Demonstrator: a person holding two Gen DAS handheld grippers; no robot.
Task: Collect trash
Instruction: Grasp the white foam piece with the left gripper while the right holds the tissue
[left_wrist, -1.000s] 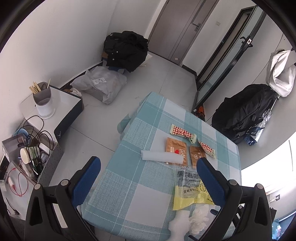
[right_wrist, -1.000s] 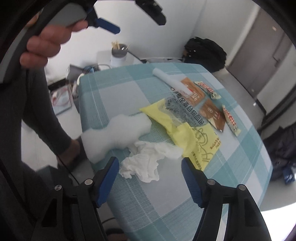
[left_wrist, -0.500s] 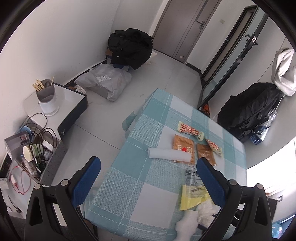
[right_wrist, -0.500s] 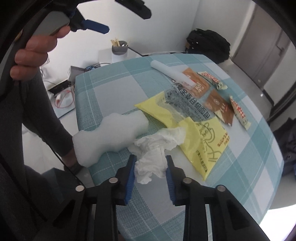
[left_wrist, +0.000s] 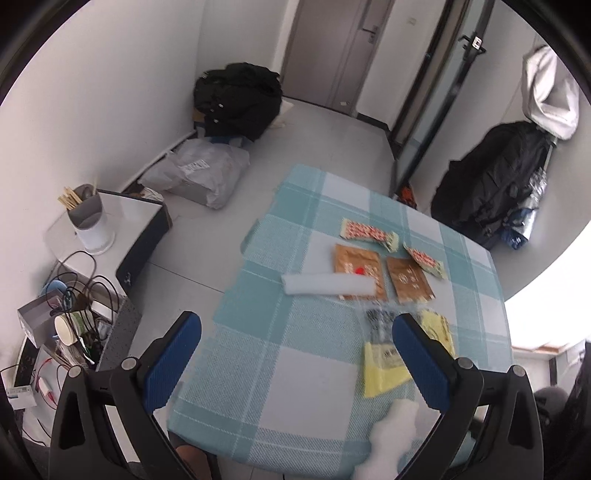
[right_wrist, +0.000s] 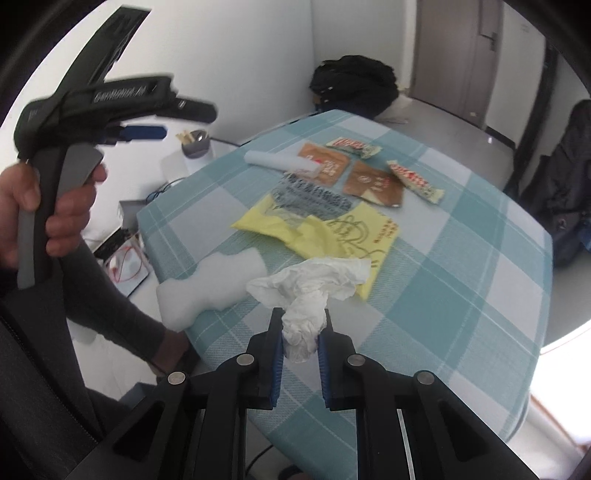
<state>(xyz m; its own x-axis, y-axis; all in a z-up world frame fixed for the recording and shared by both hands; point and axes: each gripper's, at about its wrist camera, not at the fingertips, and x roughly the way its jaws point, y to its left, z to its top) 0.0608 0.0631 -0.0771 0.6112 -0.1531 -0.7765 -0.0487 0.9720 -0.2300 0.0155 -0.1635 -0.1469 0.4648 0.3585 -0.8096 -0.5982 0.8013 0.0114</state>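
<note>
Right gripper (right_wrist: 300, 334) has just been closing and now pinches the crumpled tissue (right_wrist: 308, 291) near the table's (right_wrist: 461, 258) near edge (beside a yellow bag (right_wrist: 332, 232)). Left gripper (left_wrist: 295, 354) hangs wide open, empty.

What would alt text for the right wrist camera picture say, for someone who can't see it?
The right gripper, whose jaws have just been closing, pinches a crumpled white tissue over a teal checked tablecloth. Beyond lie a white foam piece, a yellow plastic bag and several snack wrappers; at left a hand holds the left gripper.
</note>
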